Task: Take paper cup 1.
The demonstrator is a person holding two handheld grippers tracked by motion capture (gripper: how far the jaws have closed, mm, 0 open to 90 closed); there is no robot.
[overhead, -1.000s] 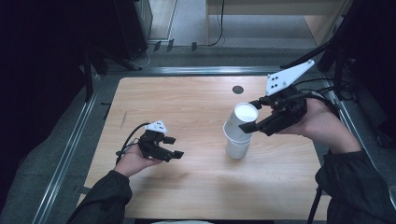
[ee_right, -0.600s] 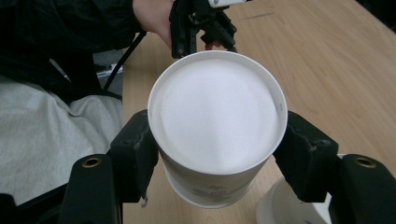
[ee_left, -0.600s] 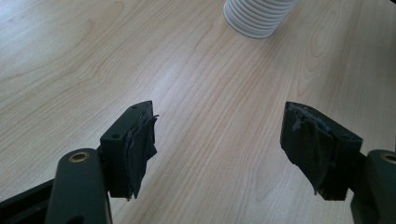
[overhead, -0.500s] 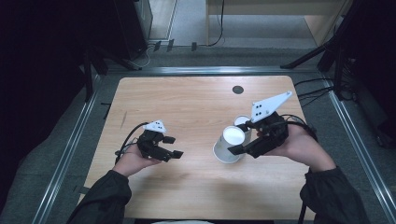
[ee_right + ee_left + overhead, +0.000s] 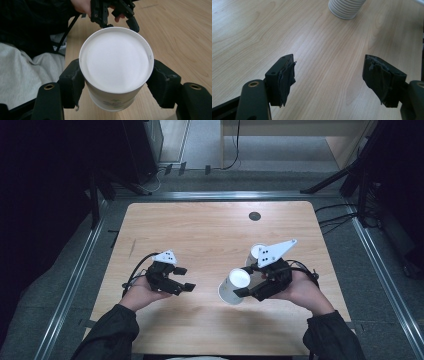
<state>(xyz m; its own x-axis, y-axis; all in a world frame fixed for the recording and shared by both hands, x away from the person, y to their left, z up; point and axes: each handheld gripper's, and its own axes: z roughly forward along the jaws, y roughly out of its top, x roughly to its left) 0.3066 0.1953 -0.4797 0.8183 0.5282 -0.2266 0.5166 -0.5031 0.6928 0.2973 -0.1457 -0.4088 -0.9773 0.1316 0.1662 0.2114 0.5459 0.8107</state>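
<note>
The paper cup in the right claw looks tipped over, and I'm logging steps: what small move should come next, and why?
Probably lower it toward the table and set it down. The right claw is shut on the paper cup, held tilted. The left claw sits open, apart.

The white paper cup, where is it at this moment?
The white paper cup is clamped in the right hand-held gripper, tilted above the table's right half in the high view, beside another white cup.

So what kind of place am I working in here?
Probably a lab or recording bay, not a home: a bare wooden table framed by metal rails, cables across grey carpet, and dark surroundings beyond.
</note>
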